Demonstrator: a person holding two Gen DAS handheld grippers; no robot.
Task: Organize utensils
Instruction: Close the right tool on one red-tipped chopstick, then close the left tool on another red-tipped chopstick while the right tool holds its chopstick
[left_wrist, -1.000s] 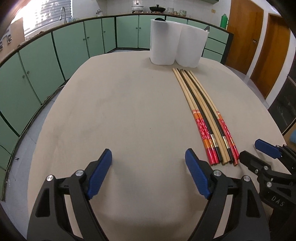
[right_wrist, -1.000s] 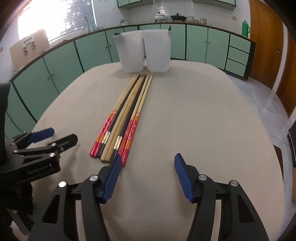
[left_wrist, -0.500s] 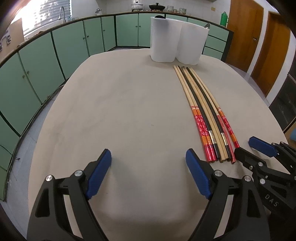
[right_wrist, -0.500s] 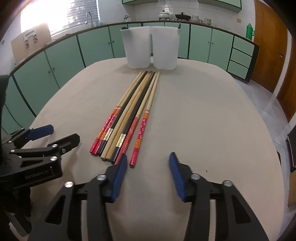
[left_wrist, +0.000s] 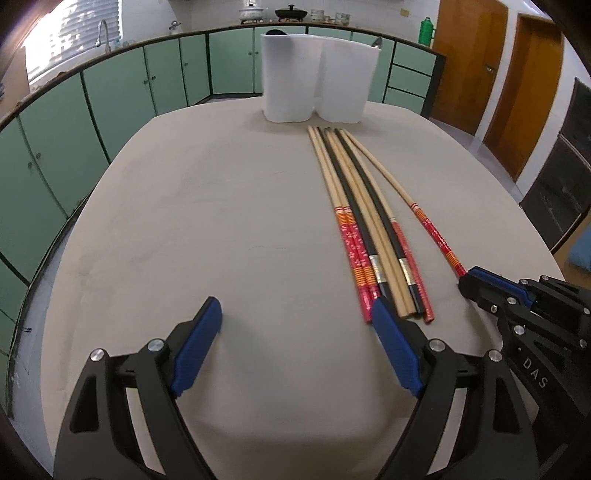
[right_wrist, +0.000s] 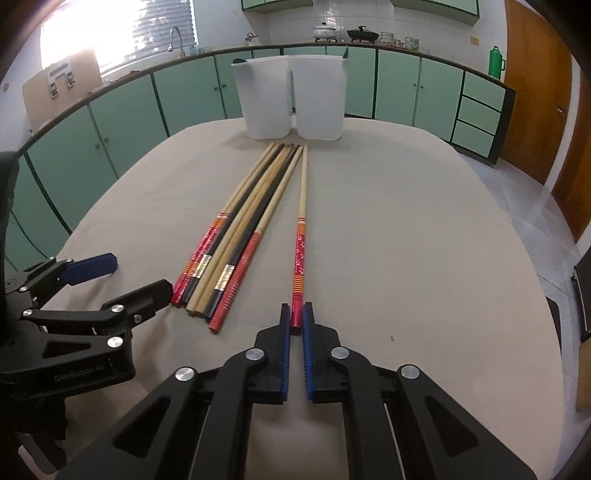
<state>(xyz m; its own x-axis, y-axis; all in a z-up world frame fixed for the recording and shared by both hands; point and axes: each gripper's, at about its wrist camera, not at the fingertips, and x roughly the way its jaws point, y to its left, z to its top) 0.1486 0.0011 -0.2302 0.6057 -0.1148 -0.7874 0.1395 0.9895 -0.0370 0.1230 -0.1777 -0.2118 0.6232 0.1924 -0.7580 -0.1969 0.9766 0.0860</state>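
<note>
- The right gripper (right_wrist: 296, 320) points down at the table (right_wrist: 406, 229); its jaws have just been closing and now pinch the red end of one chopstick (right_wrist: 301, 236), which lies just apart from the chopstick bundle (right_wrist: 236, 229).
- The left gripper (left_wrist: 295, 317) hovers wide open beside the bundle.
- That chopstick is pale wood with an orange-striped, flowered red handle.
- "DAS" shows on the right gripper's body.

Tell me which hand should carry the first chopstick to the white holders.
Right. Its tongs have just closed on the red end of the separated chopstick, aimed toward the white holders. The left tongs stand open, holding nothing.
</note>
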